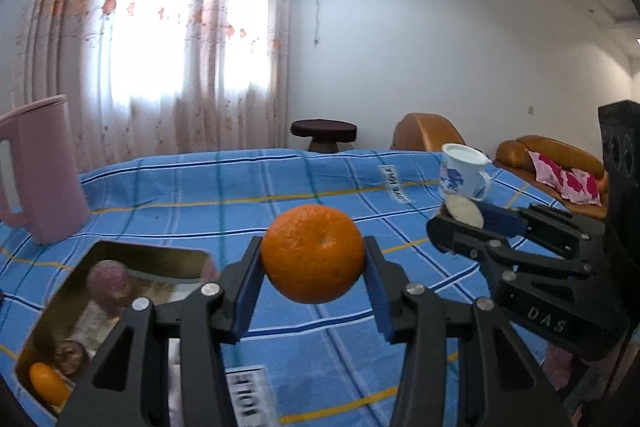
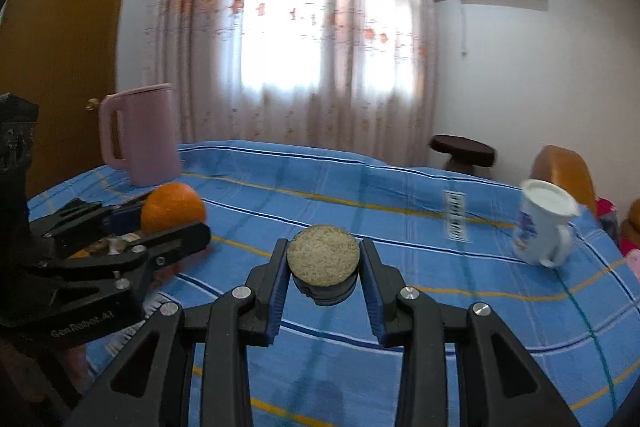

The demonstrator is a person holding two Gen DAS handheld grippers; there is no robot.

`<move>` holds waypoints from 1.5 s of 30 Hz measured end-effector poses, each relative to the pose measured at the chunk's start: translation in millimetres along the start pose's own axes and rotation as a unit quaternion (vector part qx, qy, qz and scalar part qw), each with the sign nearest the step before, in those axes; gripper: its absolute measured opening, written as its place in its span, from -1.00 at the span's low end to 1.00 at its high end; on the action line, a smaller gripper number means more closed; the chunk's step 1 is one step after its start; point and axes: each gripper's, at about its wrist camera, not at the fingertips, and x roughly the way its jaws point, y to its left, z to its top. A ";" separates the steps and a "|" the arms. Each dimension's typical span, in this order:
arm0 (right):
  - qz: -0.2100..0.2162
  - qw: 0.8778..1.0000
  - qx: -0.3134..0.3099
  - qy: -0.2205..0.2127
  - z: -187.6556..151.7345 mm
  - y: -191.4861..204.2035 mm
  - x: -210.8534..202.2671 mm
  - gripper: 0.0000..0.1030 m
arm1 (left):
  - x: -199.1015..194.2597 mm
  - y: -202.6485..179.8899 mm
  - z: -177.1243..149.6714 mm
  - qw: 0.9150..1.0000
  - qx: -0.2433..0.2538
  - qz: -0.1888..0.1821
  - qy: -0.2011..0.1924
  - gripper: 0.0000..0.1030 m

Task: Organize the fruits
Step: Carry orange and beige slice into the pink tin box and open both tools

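a: our left gripper (image 1: 312, 267) clamps the orange (image 1: 313, 253) above the cloth; the tin (image 1: 120, 259) lies just down-left.

b: our right gripper (image 2: 324, 267) pinches the round disc (image 2: 323, 259), farther away.

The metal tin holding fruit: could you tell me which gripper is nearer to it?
Left. The left gripper, shut on the orange, is right beside the metal tin; the right gripper, holding a round speckled piece, is across the blue cloth.

The left gripper (image 1: 313, 259) clamps an orange (image 1: 313, 253) above the table (image 1: 240, 187); a tin (image 1: 120, 307) sits near the table's left edge.
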 end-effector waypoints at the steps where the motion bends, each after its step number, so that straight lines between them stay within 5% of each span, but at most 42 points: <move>1: 0.008 1.000 0.000 0.001 2.5 6.0 2.1 -0.31 | -5.1 7.9 1.1 1.000 -0.006 0.004 -0.001 -0.04; 21: 0.135 0.988 -0.062 0.037 25.8 153.5 57.9 -0.30 | -50.0 127.4 -20.8 0.991 -0.067 0.113 0.031 -0.04; 41: 0.166 0.974 -0.078 0.134 -3.3 179.5 93.6 -0.30 | -40.4 149.7 -39.3 0.986 -0.080 0.122 0.082 0.00; 45: 0.168 0.974 -0.079 0.133 -3.5 180.1 91.9 0.07 | -43.1 148.8 -39.1 0.986 -0.080 0.126 0.076 0.32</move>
